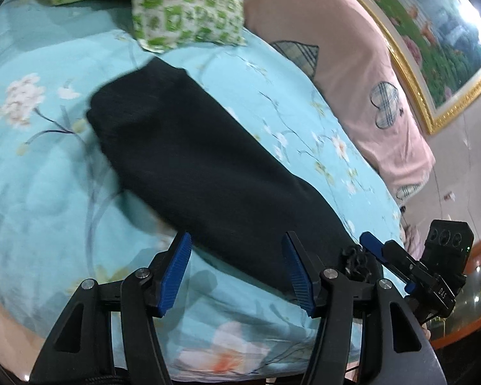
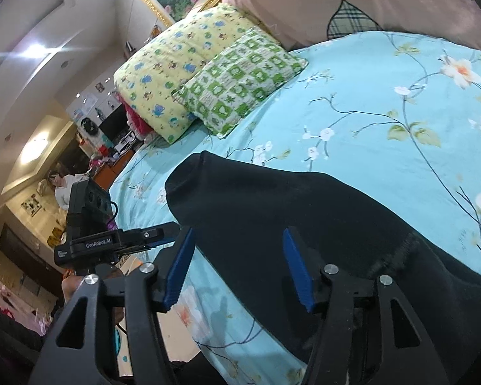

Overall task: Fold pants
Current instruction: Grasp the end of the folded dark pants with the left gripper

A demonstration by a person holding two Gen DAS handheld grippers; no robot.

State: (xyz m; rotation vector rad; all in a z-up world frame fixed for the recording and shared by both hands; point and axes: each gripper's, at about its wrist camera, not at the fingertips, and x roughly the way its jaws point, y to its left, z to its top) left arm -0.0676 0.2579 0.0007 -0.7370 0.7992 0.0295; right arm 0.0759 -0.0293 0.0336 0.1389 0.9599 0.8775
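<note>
Black pants (image 1: 208, 166) lay on a floral bed sheet (image 1: 41, 166) as the left hand-held gripper (image 1: 237, 243) and right hand-held gripper (image 2: 239, 240) hovered, jaws spread, gripping nothing.

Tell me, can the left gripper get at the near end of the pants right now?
Probably yes. The left gripper is open with the black pants lying flat on the bedspread just ahead; nothing sits between them, though the right gripper is close beside.

Open bedsheet (image 1: 48, 160) lies to my left of the pants (image 1: 208, 166); ahead, the green pillow (image 1: 189, 6) and pink quilt (image 1: 352, 64) block my fingers.
</note>
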